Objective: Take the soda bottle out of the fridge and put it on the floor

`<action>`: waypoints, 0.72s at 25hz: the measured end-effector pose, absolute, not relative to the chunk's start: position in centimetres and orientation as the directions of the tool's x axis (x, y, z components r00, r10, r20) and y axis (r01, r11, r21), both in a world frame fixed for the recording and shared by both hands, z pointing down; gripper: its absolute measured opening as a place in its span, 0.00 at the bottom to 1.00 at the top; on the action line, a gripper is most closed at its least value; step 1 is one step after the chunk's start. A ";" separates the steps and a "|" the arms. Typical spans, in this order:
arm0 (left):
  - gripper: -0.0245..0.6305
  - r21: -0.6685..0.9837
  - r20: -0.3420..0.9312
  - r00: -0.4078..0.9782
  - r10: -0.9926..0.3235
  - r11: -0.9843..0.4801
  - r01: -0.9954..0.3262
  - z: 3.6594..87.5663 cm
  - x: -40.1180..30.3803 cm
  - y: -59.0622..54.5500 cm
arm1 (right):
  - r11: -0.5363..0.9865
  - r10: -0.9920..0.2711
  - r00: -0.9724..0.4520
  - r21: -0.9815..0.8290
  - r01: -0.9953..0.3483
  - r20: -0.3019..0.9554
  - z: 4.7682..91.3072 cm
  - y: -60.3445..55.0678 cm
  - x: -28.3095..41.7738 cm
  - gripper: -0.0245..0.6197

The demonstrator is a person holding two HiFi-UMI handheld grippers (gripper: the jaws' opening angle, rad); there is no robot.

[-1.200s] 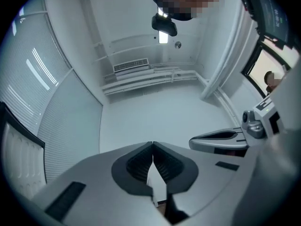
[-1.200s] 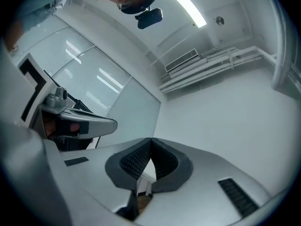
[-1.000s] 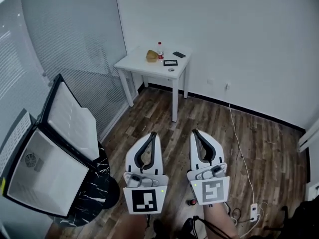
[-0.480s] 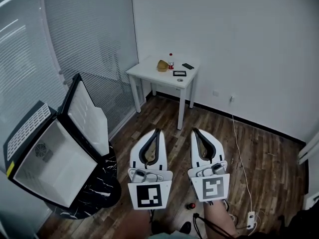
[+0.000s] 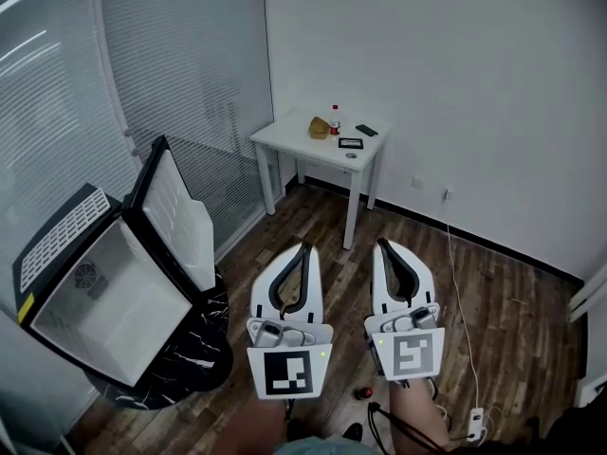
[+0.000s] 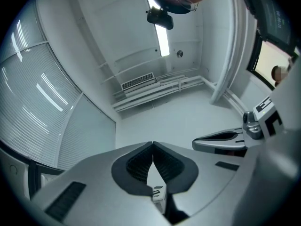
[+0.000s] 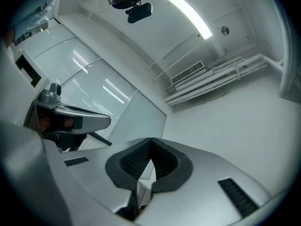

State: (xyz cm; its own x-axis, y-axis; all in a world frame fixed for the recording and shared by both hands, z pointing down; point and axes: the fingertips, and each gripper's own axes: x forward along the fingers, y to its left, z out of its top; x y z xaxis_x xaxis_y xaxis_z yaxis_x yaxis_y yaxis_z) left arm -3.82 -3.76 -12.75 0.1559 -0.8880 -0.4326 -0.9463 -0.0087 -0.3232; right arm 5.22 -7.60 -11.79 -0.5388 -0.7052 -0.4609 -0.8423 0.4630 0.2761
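The soda bottle [image 5: 335, 120], small with a red cap and red label, stands on the white table [image 5: 285, 140] by the far wall. The small fridge [image 5: 104, 292] sits at the left with its door [image 5: 180, 218] swung open; the white inside that shows holds nothing. My left gripper [image 5: 305, 246] and right gripper [image 5: 382, 243] are side by side in mid-air over the wooden floor, far from both, pointing up and forward. Each is shut with nothing between its jaws. The left gripper's tips [image 6: 153, 144] meet, and so do the right gripper's tips [image 7: 150, 140].
The fridge rests on a low round black marbled stand [image 5: 194, 363]. The table also carries a brown lump [image 5: 319, 127], a phone [image 5: 365, 130] and a black frame [image 5: 350, 143]. A white cable [image 5: 453, 263] runs to a power strip [image 5: 477, 417]. A small red thing [image 5: 364, 392] lies on the floor.
The view has swung left and up, so the fridge and table sit further right in the picture. Both grippers have risen a little together and stayed shut.
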 end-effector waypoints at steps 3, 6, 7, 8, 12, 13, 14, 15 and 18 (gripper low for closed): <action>0.06 -0.317 -0.436 0.149 -0.887 -0.004 -0.949 -13.0 -3.9 -3.4 | 0.463 -0.702 -0.542 0.281 -0.840 -0.463 -12.1 -7.2 5.1 0.05; 0.06 -0.320 -0.448 0.147 -0.882 0.005 -0.947 -13.3 -4.0 -3.0 | 0.460 -0.690 -0.543 0.289 -0.840 -0.478 -12.5 -6.7 5.0 0.05; 0.06 -0.318 -0.452 0.146 -0.880 0.006 -0.948 -13.4 -4.0 -2.9 | 0.459 -0.686 -0.543 0.290 -0.840 -0.484 -12.6 -6.6 5.0 0.05; 0.07 -0.313 -0.455 0.144 -0.879 0.006 -0.950 -13.5 -3.9 -2.8 | 0.458 -0.684 -0.543 0.292 -0.840 -0.488 -12.7 -6.5 5.0 0.06; 0.06 -0.309 -0.462 0.144 -0.875 0.007 -0.951 -13.7 -3.6 -2.3 | 0.456 -0.687 -0.541 0.293 -0.841 -0.485 -12.8 -6.1 5.3 0.05; 0.06 -0.307 -0.464 0.143 -0.874 0.007 -0.952 -13.7 -3.5 -2.2 | 0.456 -0.688 -0.542 0.293 -0.840 -0.483 -12.8 -6.0 5.4 0.05; 0.06 -0.310 -0.465 0.144 -0.874 0.008 -0.951 -13.7 -3.4 -2.1 | 0.456 -0.687 -0.542 0.293 -0.840 -0.483 -12.8 -5.9 5.5 0.05; 0.06 -0.314 -0.465 0.146 -0.873 0.008 -0.950 -13.8 -3.3 -2.1 | 0.456 -0.686 -0.542 0.294 -0.840 -0.486 -12.8 -5.9 5.5 0.05; 0.06 -0.318 -0.465 0.149 -0.873 0.008 -0.948 -13.9 -3.0 -1.9 | 0.454 -0.678 -0.541 0.294 -0.841 -0.497 -13.1 -5.6 5.7 0.05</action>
